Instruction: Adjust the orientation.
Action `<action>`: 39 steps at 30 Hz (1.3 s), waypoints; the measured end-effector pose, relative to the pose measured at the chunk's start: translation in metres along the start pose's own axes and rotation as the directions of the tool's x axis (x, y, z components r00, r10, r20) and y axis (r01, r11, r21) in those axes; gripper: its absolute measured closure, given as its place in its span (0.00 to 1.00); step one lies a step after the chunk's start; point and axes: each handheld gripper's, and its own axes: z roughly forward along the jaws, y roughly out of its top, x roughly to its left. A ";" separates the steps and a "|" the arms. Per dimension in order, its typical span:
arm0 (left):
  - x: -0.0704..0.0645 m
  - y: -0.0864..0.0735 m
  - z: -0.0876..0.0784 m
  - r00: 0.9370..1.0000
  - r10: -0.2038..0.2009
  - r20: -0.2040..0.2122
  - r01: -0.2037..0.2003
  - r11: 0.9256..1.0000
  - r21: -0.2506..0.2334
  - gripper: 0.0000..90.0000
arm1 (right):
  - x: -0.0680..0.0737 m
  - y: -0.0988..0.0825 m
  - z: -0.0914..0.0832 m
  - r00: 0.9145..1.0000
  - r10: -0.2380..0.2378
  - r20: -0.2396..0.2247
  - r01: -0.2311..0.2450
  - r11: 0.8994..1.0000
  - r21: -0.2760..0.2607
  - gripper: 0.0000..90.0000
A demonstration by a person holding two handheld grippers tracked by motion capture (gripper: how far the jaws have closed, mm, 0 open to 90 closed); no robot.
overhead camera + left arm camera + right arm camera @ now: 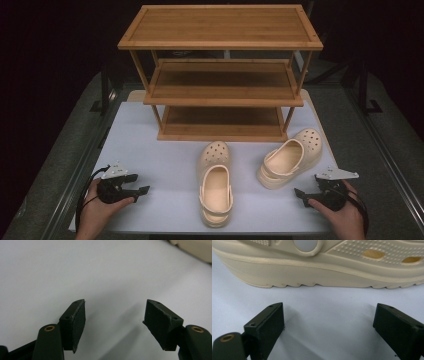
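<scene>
Cream foam clogs, two, perforated toes, heel straps, both on the white desk (pixel 165 165) in front of the rack.
- Left clog (pixel 215 182): near the desk's middle, toe toward the rack, heel toward the person, upright on its sole. A cream edge at the top right corner of the left gripper view is probably this clog, though too little shows to be sure.
- Right clog (pixel 289 157): just right of the first, apart from it, angled with its toe toward the far right. In the right gripper view its side wall, ridged sole and strap rivet (pixel 306 245) lie close ahead of the jaws, not touching them.

Wooden shoe rack (pixel 221 27): three tiers, all bare, at the far edge of the desk behind the clogs.

Left gripper (pixel 136 184): held in the left hand (pixel 97 210) at the near left of the desk, well apart from the clogs; jaws spread wide with nothing between them, bare desk beyond.

Right gripper (pixel 301 194): held in the right hand (pixel 345 215) at the near right, near the right clog's heel side; jaws wide apart, holding nothing.
</scene>
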 end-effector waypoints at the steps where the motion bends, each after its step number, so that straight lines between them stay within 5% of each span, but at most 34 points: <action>1: -0.001 0.003 0.000 1.000 0.007 0.001 -0.007 1.000 0.002 0.37 | 0.000 0.000 0.000 1.000 0.000 0.000 0.000 1.000 -0.001 0.10; 21: -0.040 0.063 0.011 0.990 0.059 0.125 -0.052 0.997 -0.058 0.40 | 0.000 0.000 0.000 1.000 0.001 -0.002 -0.001 1.000 -0.001 0.10; 39: -0.097 0.107 0.043 0.954 0.174 0.244 -0.159 0.984 -0.083 0.43 | 0.000 0.000 0.000 1.000 0.001 -0.002 -0.001 1.000 -0.004 0.10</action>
